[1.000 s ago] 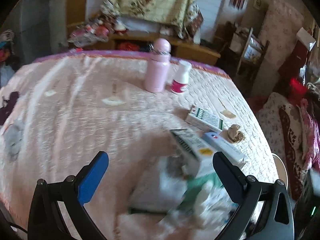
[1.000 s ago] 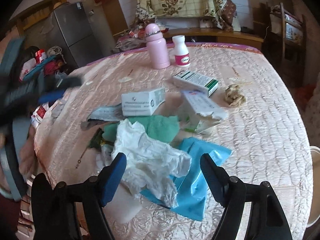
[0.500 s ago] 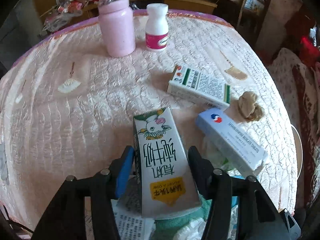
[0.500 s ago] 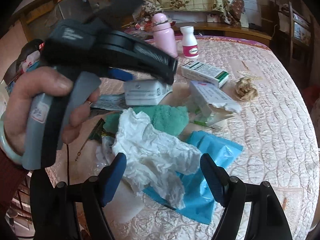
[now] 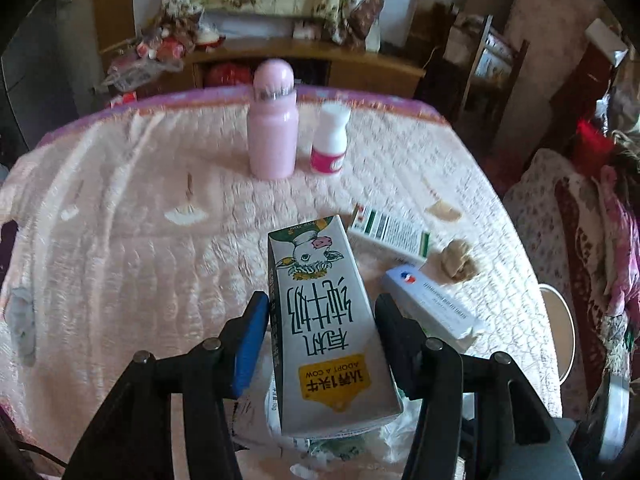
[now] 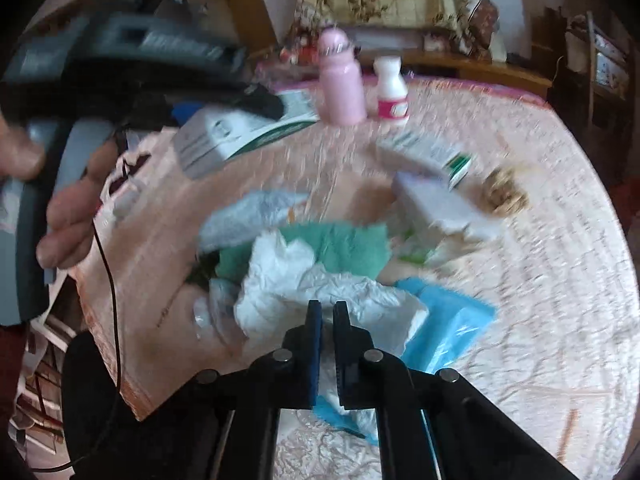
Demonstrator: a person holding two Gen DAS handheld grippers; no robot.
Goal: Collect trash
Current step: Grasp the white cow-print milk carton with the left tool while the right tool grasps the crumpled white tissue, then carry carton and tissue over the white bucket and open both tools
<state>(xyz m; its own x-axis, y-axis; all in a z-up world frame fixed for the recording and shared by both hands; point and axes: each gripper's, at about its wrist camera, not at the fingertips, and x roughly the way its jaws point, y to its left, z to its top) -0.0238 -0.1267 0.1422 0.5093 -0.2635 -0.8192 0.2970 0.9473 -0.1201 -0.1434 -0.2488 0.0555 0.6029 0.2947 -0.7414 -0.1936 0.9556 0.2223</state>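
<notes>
the left gripper [image 5: 320,312] is pinching a tall white milk carton with a cow picture and a yellow label [image 5: 326,320]. its blue pad and its black finger press on the two sides of the carton. the carton is lifted up over the round table with the pale pink quilted cloth [image 5: 120,248]. in the right wrist view the same carton [image 6: 240,132] hangs in the air, far to the left of the pink bottle, held by a hand on a grey handle.

the landmark is the smooth pink bottle with a round cap [image 5: 273,126], standing at the far side of the table. just right of the pink bottle stands a small white bottle with a pink label [image 5: 330,140]. nearer than the pink bottle and to its right lies a white box with green stripes [image 5: 390,234]. nearer again lies a long white and blue box [image 5: 434,308], with a brown crumpled paper ball [image 5: 458,262] beside it.

the right gripper [image 6: 327,312] has its two dark fingers pressed nearly together on a crumpled white paper tissue [image 6: 320,292]. the tissue lies in a trash pile well in front of the pink bottle [image 6: 342,80]. a soft green cloth [image 6: 340,246] lies just behind the tissue, and a shiny light blue plastic bag [image 6: 448,326] lies at its right.
</notes>
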